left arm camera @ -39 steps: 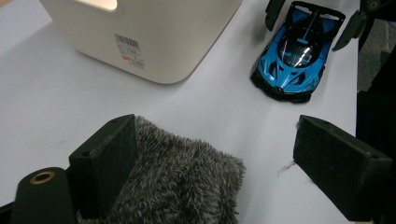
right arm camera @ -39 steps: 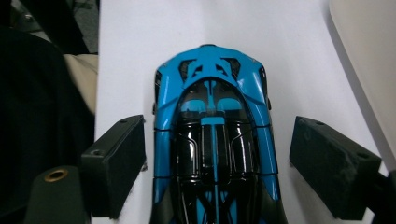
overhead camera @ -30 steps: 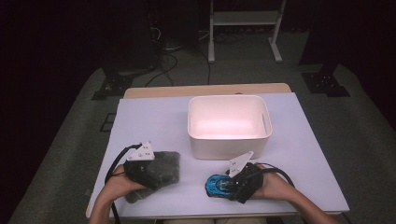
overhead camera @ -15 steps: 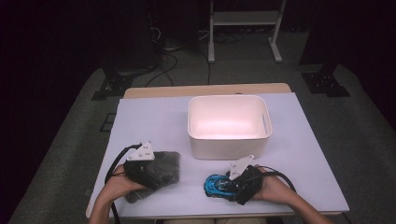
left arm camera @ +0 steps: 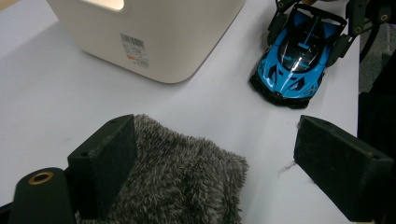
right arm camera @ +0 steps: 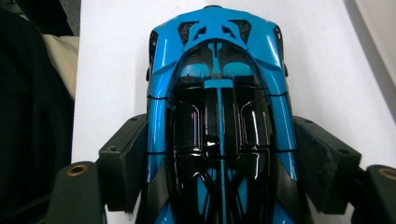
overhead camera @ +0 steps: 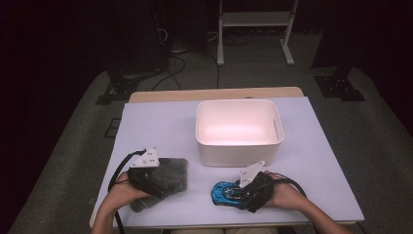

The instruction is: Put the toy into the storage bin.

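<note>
A blue and black toy car sits near the table's front edge, right of centre. My right gripper has a jaw pressed against each side of the car, so the gripper is shut on it. A grey furry cloth lies at the front left. Over its near edge my left gripper stands open. One jaw rests against the fur and the other is out over bare table. The left gripper faces the car and the bin.
A white plastic bin stands empty in the middle of the white table, just beyond both grippers; its wall carries a barcode label. Beyond the table's far edge, cables and a metal stand are on the dark floor.
My right gripper has sunk slightly lower and further around the blue car, which stays where it was. The left gripper and the cloth have not moved.
</note>
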`<state>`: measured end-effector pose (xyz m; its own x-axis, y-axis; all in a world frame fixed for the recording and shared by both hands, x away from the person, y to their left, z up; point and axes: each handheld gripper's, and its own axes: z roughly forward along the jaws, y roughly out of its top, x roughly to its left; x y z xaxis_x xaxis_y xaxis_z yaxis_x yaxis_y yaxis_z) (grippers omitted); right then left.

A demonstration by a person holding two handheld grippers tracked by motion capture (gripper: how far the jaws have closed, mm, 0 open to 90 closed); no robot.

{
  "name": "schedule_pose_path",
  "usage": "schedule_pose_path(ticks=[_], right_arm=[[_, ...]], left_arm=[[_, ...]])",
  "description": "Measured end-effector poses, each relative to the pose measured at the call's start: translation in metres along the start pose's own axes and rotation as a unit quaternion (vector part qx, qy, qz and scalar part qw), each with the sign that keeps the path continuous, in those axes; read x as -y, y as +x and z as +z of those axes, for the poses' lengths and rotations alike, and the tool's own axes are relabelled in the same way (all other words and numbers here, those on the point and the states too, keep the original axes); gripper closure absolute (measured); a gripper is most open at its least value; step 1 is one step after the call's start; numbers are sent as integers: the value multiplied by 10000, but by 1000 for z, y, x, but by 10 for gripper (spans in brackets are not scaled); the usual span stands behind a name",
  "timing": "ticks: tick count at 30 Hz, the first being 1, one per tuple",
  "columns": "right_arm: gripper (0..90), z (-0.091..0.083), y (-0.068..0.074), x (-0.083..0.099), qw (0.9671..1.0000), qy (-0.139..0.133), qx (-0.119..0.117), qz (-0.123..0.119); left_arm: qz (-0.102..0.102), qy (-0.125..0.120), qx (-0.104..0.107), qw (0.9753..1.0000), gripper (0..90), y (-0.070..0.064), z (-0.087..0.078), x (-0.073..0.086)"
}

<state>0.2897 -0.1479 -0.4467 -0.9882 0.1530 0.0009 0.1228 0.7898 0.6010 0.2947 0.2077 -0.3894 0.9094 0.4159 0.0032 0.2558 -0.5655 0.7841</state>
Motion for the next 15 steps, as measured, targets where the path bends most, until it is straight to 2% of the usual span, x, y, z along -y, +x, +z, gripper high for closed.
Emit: schedule_pose_path(ticks=[3,4,7,9,11,15], right_arm=[[256,-1,0,0,10000,12,23,-25],[256,-1,-1,0,10000,10,-65,4],[256,-3,-1,-1,10000,5,-75,-7],[256,-4,-2,-1,9999,-65,-127,37],[256,-8,-2,-2,9999,-81,-79,-5],[256,-17,-2,-6,9996,-215,-186,-2]], left_arm=[[-10,-13,-6,10000,131,0,0,0],[-15,-12,-6,10000,131,0,-1,1],[-23,-10,-11,10000,131,0,-1,1],[-11,-10,-4,10000,131,1,-2,1],[-30,-34,-13,10000,131,1,-2,1],[-29,-33,-3,10000,131,1,-2,2]])
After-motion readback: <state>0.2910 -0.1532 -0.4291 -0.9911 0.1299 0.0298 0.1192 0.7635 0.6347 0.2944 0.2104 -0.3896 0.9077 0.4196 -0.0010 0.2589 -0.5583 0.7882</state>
